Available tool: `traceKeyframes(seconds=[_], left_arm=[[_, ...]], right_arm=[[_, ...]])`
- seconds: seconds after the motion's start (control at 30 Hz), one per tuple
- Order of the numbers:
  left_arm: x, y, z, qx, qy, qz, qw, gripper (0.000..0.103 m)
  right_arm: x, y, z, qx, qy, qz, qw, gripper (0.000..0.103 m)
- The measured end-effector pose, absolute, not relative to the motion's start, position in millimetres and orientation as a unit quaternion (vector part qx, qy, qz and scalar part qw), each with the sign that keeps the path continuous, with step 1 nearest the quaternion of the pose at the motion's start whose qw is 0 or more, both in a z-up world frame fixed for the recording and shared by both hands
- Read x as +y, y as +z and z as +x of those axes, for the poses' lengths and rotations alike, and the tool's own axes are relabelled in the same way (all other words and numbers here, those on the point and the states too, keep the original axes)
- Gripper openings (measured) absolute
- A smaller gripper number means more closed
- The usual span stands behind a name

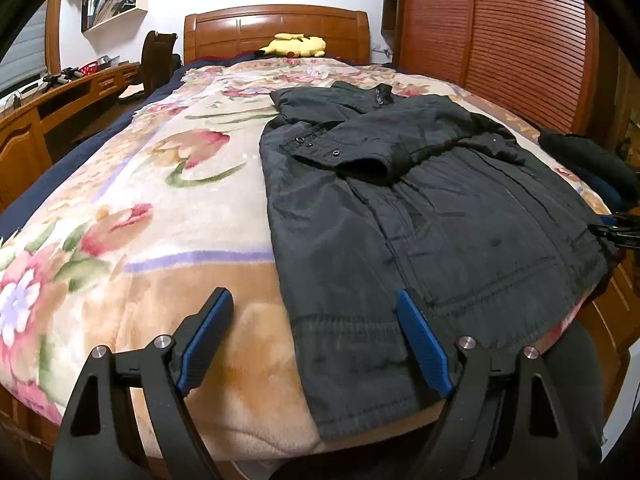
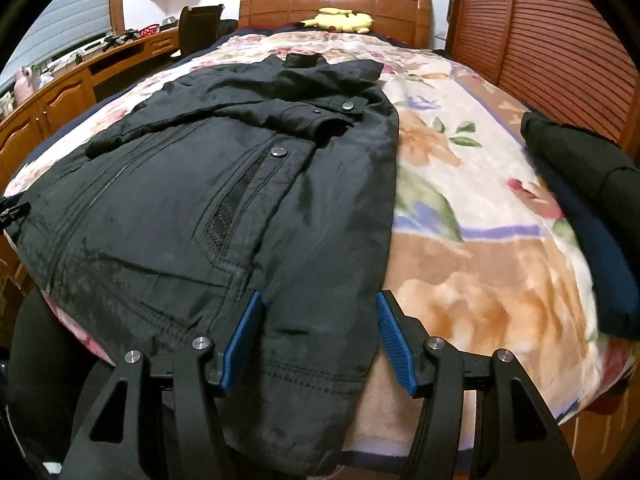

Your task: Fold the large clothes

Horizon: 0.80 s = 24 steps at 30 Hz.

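A large black jacket (image 1: 420,216) lies flat on the floral blanket (image 1: 160,208), collar toward the headboard, both sleeves folded across its chest. It also shows in the right wrist view (image 2: 224,200). My left gripper (image 1: 316,300) is open, above the jacket's lower left hem corner. My right gripper (image 2: 319,300) is open, above the lower right hem corner. Neither holds anything. The right gripper's tip shows at the left wrist view's right edge (image 1: 618,230).
A pile of folded dark clothes (image 2: 588,208) lies on the bed's right side. A yellow plush toy (image 1: 294,45) rests at the wooden headboard (image 1: 276,26). A wooden desk (image 1: 60,96) and chair stand left; a slatted wardrobe (image 1: 500,40) stands right.
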State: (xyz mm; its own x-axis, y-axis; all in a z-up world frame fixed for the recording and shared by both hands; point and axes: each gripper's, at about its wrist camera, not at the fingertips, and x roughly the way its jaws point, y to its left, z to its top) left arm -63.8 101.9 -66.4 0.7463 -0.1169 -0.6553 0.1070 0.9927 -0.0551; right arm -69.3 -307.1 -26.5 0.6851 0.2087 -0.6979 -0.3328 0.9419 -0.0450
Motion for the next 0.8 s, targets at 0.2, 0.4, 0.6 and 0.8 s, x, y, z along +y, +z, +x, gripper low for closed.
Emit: traceKeyframes(seconds=[0.2,0.4,0.6,0.8], left_arm=[[99.0,-68.0,-71.2,0.349,-0.066,-0.002,0.935,0.081],[100.0,-68.4,-75.2,0.348,-0.069,-0.005,0.935,0.077],[98.6,-68.5,-80.2,0.345,-0.075,-0.008,0.935,0.064],[96.4,-69.0,-82.6,0.349,-0.099,-0.021,0.932,0.03]], right_arm=[[-306.8,-30.3,-73.5,0.363,0.147,-0.077,0.917,0.061],[-311.0,-35.2,-79.8,0.355,0.146,-0.06,0.921,0.061],[-307.8,-34.6,-89.3,0.349,0.144,-0.074,0.923,0.056],[-305.3,-35.4,-87.3,0.346,0.156,-0.075,0.922,0.034]])
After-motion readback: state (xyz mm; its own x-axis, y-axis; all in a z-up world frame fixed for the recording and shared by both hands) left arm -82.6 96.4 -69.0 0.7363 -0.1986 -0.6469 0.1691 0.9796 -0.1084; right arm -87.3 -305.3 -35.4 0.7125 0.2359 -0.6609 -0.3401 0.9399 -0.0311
